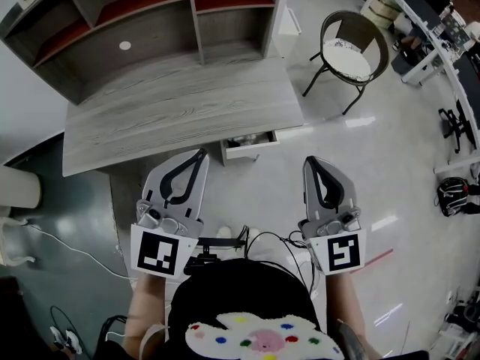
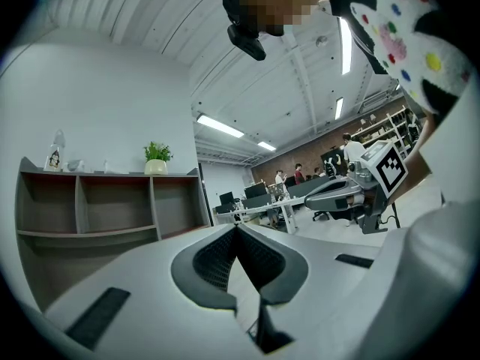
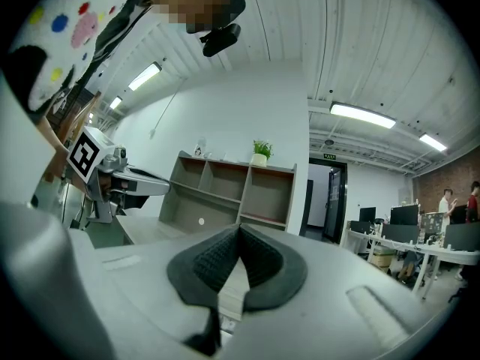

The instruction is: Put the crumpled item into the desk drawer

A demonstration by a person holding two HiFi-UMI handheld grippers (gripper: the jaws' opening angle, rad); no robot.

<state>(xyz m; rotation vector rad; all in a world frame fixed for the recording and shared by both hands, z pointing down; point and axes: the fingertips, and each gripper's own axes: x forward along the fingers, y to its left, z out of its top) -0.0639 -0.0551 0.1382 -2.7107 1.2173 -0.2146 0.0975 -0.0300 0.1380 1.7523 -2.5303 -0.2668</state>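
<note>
I have both grippers held low in front of the desk, over the glossy floor [image 1: 390, 171]. The left gripper [image 1: 201, 154] has its jaws pressed together with nothing between them; its own view shows the ribbed dark pads [image 2: 217, 257] meeting in a closed seam. The right gripper [image 1: 311, 160] is the same, pads touching and empty. Neither gripper touches the desk or anything else.

Each gripper carries a cube with a black-and-white square marker, left cube [image 1: 159, 252] and right cube [image 1: 343, 253]. In the right gripper view a green sign [image 3: 330, 156] hangs over a doorway, too small for me to read.

The desk drawer [image 1: 251, 151] stands partly pulled out under the front edge of the grey wood-grain worktop [image 1: 180, 111]. It lies ahead of me and between the two grippers, with the left gripper's tip near its left corner. In the gap I make out a small dark-and-light lump [image 1: 244, 139]; I cannot tell whether that is the crumpled item. It sits apart from both grippers.
</note>
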